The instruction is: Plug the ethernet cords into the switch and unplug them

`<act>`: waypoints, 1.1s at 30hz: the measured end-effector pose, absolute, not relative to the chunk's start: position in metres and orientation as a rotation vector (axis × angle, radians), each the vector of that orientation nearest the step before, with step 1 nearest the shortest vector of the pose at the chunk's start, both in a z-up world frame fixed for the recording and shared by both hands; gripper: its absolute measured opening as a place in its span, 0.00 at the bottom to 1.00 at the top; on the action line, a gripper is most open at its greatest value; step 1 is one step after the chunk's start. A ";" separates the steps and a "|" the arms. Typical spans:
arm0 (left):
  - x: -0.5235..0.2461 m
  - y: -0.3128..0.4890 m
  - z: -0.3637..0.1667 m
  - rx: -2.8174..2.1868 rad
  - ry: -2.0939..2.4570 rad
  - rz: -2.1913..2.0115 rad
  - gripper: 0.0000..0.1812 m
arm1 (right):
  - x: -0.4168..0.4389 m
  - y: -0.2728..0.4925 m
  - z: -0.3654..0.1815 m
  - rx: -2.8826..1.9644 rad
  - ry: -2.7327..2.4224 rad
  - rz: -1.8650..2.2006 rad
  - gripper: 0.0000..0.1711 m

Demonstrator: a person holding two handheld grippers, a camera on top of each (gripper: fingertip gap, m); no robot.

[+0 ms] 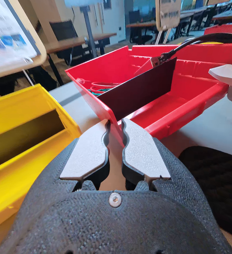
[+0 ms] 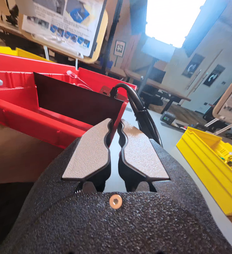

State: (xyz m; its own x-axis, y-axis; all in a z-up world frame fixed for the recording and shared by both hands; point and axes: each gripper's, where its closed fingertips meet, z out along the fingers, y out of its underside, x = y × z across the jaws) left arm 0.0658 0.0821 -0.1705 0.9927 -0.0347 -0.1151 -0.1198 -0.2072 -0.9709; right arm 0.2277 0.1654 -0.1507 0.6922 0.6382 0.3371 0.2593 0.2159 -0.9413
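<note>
The left gripper (image 1: 115, 121) is clamped on the red bin (image 1: 160, 121)'s near-left side wall, jaws nearly closed around it. Same deal opposite: the right gripper (image 2: 116, 121) is pinched onto the bin's other side wall, both tilted slightly upward.

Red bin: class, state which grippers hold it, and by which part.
Both. The left gripper pinches the red bin by one side wall's edge; the right gripper pinches the opposite side wall's edge.

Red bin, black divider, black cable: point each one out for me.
Red bin (image 1: 167, 118), left wrist view, on its near front wall.
Black divider (image 1: 137, 94), left wrist view, middle of its face.
Black cable (image 2: 134, 99), right wrist view, where it drops outside the bin.
</note>
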 end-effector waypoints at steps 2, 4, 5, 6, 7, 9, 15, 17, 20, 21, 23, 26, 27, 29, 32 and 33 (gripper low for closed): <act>0.064 0.071 -0.142 -1.712 0.127 0.116 0.08 | 0.226 0.156 -0.127 -1.314 -0.804 0.327 0.03; 0.058 0.054 -0.114 -1.656 0.130 0.167 0.08 | 0.217 0.144 -0.104 -1.260 -0.801 0.365 0.03; 0.051 0.045 -0.100 -1.634 0.125 0.198 0.08 | 0.210 0.138 -0.092 -1.234 -0.807 0.386 0.03; 0.043 0.034 -0.088 -1.614 0.116 0.232 0.08 | 0.199 0.130 -0.082 -1.209 -0.818 0.411 0.04; 0.033 0.022 -0.076 -1.597 0.101 0.265 0.08 | 0.187 0.122 -0.072 -1.187 -0.832 0.436 0.04; 0.008 -0.004 -0.057 -1.574 0.058 0.330 0.07 | 0.156 0.105 -0.056 -1.145 -0.873 0.488 0.04; -0.079 -0.101 -0.028 -1.528 -0.120 0.509 0.06 | 0.045 0.035 -0.039 -1.056 -1.022 0.673 0.05; -0.105 -0.133 -0.027 -1.518 -0.177 0.546 0.06 | 0.009 0.011 -0.044 -1.046 -1.064 0.741 0.05; -0.143 -0.174 -0.031 -1.504 -0.246 0.614 0.06 | -0.041 -0.024 -0.059 -1.031 -1.129 0.822 0.06; -0.156 -0.186 -0.035 -1.504 -0.264 0.626 0.06 | -0.055 -0.034 -0.065 -1.025 -1.146 0.843 0.06; -0.178 -0.205 -0.048 -1.514 -0.294 0.650 0.05 | -0.081 -0.052 -0.080 -1.016 -1.178 0.872 0.06; -0.207 -0.228 -0.073 -1.531 -0.331 0.671 0.05 | -0.114 -0.073 -0.107 -1.015 -1.228 0.907 0.06; -0.217 -0.235 -0.082 -1.536 -0.341 0.674 0.05 | -0.124 -0.081 -0.117 -1.011 -1.256 0.910 0.07; -0.240 -0.248 -0.103 -1.533 -0.376 0.660 0.05 | -0.143 -0.096 -0.135 -0.995 -1.310 0.896 0.08; -0.266 -0.267 -0.139 -1.517 -0.426 0.649 0.04 | -0.167 -0.115 -0.161 -0.984 -1.393 0.851 0.08; -0.272 -0.272 -0.150 -1.519 -0.441 0.654 0.04 | -0.174 -0.120 -0.170 -0.989 -1.420 0.837 0.08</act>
